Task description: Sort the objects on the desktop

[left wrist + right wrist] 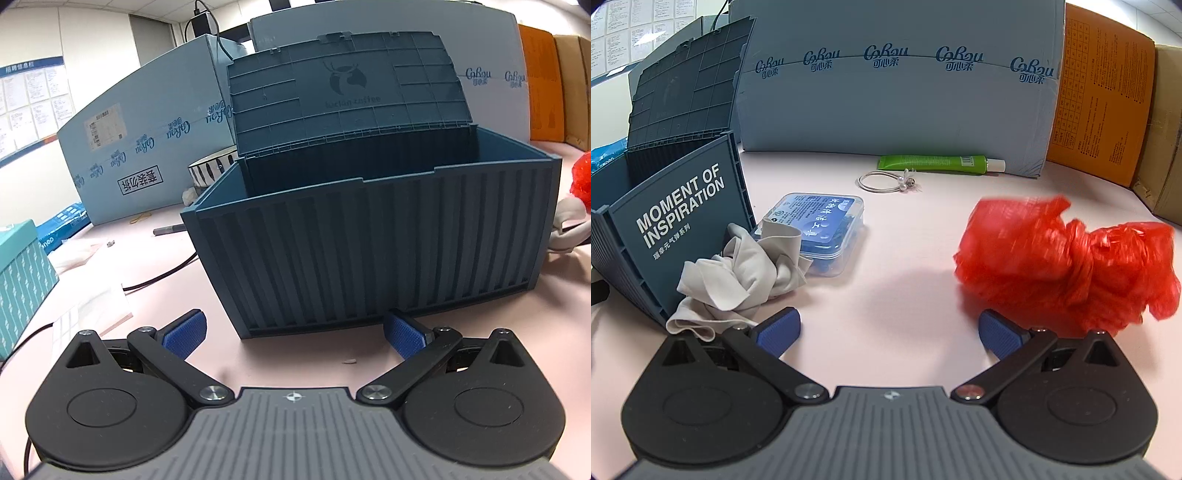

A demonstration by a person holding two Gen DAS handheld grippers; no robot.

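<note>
Red bag [1067, 266] blurred | storage box [369, 236] interior hidden

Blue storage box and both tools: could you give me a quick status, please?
Left tool open, empty, facing blue storage box, lid up. Right tool open, empty; red plastic bag ahead-right, grey cloth left. Path clear.
</note>
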